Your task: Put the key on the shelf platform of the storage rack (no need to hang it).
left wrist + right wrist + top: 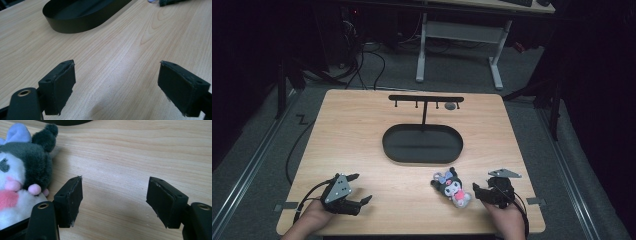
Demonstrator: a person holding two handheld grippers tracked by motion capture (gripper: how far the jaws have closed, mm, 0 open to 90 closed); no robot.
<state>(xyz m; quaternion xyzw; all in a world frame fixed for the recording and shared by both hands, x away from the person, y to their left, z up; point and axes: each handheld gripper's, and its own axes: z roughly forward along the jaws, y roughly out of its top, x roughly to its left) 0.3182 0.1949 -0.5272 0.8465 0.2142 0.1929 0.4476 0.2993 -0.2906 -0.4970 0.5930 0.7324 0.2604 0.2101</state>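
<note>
Right gripper fingers apart, plush toy cut off beside, left gripper fingers apart.

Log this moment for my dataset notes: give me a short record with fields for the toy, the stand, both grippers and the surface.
toy: plush toy, dark hood, lilac bow, lying on the table's near right part
stand: black rack with hooks, rising from an oval black tray at the table's centre
left gripper: open, nothing between its jaws, near left of the table
right gripper: open, just beside the toy, not gripping it
surface: light wooden table
</note>
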